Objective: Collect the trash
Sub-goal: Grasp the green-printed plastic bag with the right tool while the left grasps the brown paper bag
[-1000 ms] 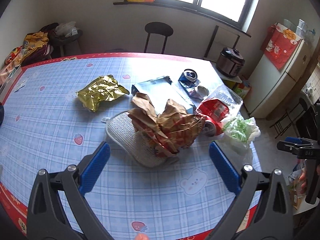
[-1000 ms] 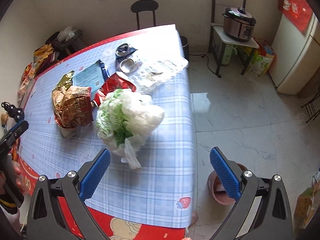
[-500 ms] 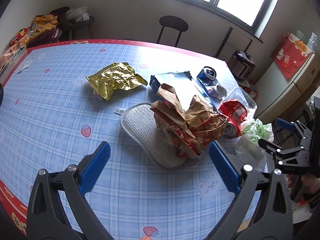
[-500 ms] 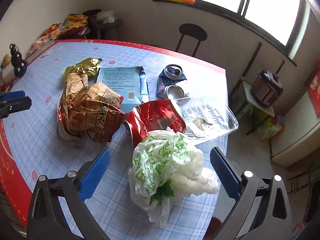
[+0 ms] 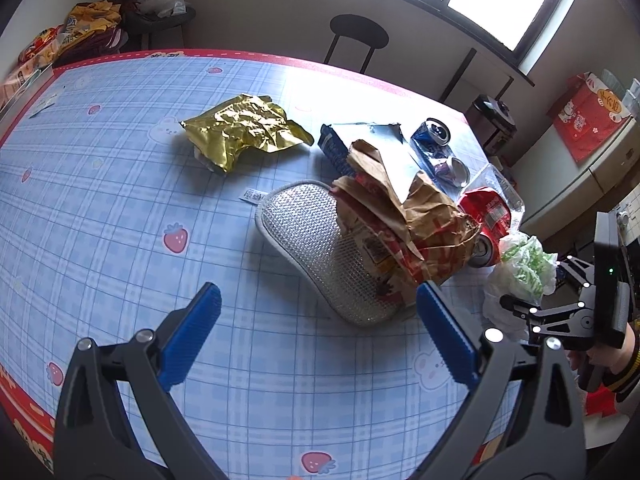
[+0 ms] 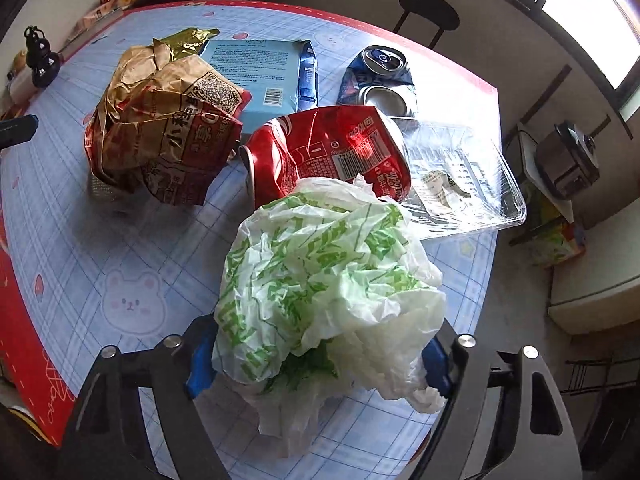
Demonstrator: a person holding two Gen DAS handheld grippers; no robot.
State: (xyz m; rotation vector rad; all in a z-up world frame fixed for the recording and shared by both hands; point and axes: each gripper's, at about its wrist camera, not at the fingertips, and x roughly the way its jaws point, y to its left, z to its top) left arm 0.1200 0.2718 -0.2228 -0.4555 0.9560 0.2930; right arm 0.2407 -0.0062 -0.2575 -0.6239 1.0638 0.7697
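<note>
Trash lies on the blue checked table [image 5: 120, 208]. A crumpled white and green plastic bag [image 6: 320, 280] sits between the open fingers of my right gripper [image 6: 316, 364]; it also shows in the left wrist view [image 5: 524, 268]. Beyond it lie a crushed red can [image 6: 332, 152], a brown and red paper bag [image 6: 164, 128], a blue packet [image 6: 256, 76], a crushed blue can [image 6: 380, 76] and a clear plastic tray [image 6: 460, 176]. My left gripper [image 5: 320, 332] is open and empty above the table, before the paper bag [image 5: 404, 220] and a silver mesh pad [image 5: 316, 244]. A gold foil wrapper [image 5: 240, 132] lies farther back.
The table has a red border [image 6: 24, 320] and its right edge drops to the floor. A black stool [image 5: 356, 36] stands behind the table. A rice cooker [image 6: 568, 160] sits on a low stand at the right. Cluttered bags [image 5: 88, 28] lie at the far left.
My right gripper has moved forward, so the white and green bag now sits between its fingers. My left gripper has shifted slightly, still open.
</note>
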